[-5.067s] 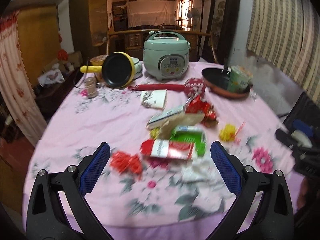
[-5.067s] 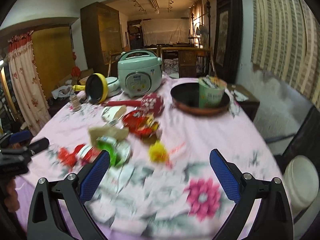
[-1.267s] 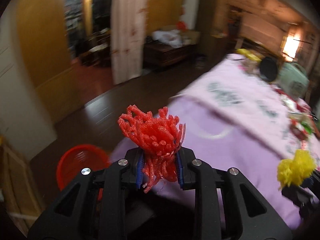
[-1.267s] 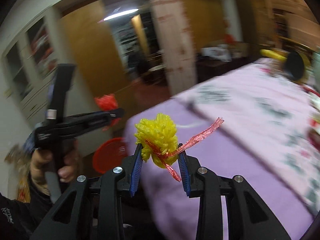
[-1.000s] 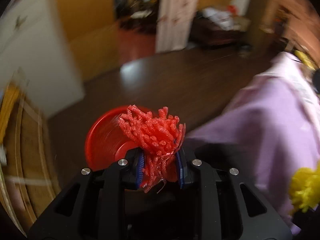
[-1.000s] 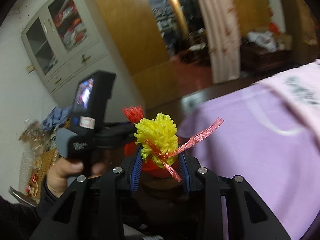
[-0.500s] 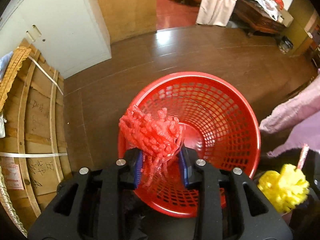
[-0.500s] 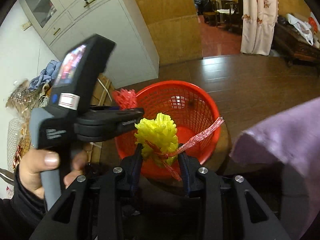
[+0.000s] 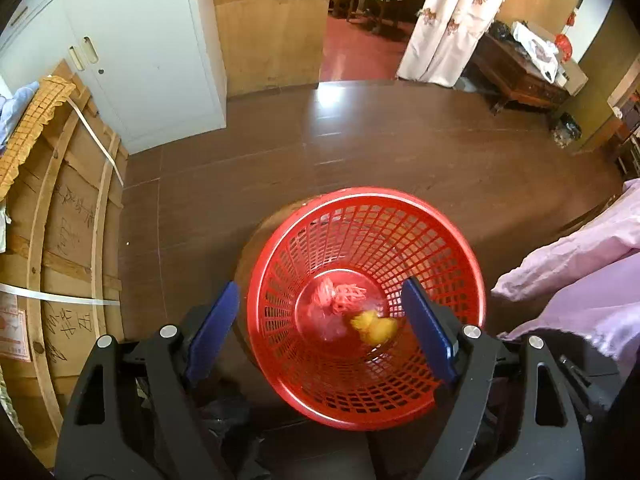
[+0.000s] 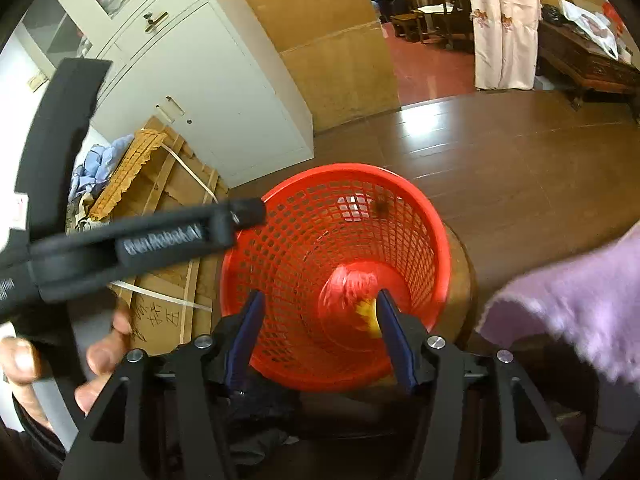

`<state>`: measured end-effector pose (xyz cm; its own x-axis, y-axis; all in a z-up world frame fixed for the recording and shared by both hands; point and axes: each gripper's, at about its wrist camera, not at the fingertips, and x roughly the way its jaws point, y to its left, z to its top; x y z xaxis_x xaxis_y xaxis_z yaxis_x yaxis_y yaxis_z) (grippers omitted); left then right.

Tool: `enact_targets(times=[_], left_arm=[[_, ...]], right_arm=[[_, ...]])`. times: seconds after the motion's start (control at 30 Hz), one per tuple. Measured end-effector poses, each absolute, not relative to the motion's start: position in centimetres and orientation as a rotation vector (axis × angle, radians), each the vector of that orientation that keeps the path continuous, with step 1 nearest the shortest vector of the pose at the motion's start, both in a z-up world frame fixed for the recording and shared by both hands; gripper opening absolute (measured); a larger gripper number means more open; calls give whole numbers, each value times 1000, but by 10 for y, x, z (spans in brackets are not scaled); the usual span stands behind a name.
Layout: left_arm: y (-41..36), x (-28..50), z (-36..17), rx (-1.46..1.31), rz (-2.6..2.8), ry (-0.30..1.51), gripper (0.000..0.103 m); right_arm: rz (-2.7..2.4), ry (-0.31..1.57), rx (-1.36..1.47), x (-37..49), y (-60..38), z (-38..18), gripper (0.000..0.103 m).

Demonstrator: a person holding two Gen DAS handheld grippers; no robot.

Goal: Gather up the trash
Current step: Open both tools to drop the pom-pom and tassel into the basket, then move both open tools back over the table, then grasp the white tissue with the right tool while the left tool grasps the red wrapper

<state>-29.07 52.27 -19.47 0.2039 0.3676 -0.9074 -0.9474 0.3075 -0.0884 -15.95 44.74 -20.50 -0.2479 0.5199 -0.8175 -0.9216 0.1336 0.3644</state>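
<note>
Left gripper: your left gripper [image 9: 320,330] has just been opening; its jaws stand wide over the basket and hold nothing.
Right gripper: your right gripper [image 10: 318,334] has also just been opening, about half spread, with nothing pinched. The yellow tuft shows past its right pad, down in the basket.
Red foam net: half a second ago you held it; now the red foam net [image 9: 340,298] lies on the basket floor, blurred.
Yellow foam net: the yellow foam net [image 9: 374,330] has left your right jaws too and lies just beside the red one, near the basket's bottom.
Basket: the red mesh basket [image 9: 360,196] stands on a low round stool on the dark wood floor, directly under both tools.
Surroundings: a fold of the pink tablecloth [image 9: 580,256] hangs at the right; a white cabinet [image 10: 208,92] stands behind.
Meaning: both pieces look delivered. More litter was on the table earlier, so I judge you should return there.
</note>
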Motion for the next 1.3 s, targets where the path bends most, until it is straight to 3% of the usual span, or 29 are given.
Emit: enact_targets(times=[0.13, 0.2, 0.33, 0.47, 0.63, 1.0, 1.3], left_arm=[[515, -289, -173, -766, 1055, 881, 82], [508, -284, -163, -750, 1044, 866, 82], [490, -268, -129, -707, 1009, 816, 82], [462, -245, -97, -641, 932, 776, 82], [405, -199, -65, -532, 766, 773, 83], [254, -82, -38, -313, 437, 831, 90], [147, -1, -48, -181, 238, 907, 90]], right_arm=[[1477, 1124, -439, -153, 422, -183, 59], [1497, 1108, -391, -151, 404, -161, 67], [1478, 939, -361, -142, 361, -99, 72], [1298, 802, -364, -116, 302, -45, 76], [977, 799, -288, -52, 204, -10, 76], [465, 755, -138, 41, -42, -7, 82], [305, 779, -103, 77, -128, -26, 86]])
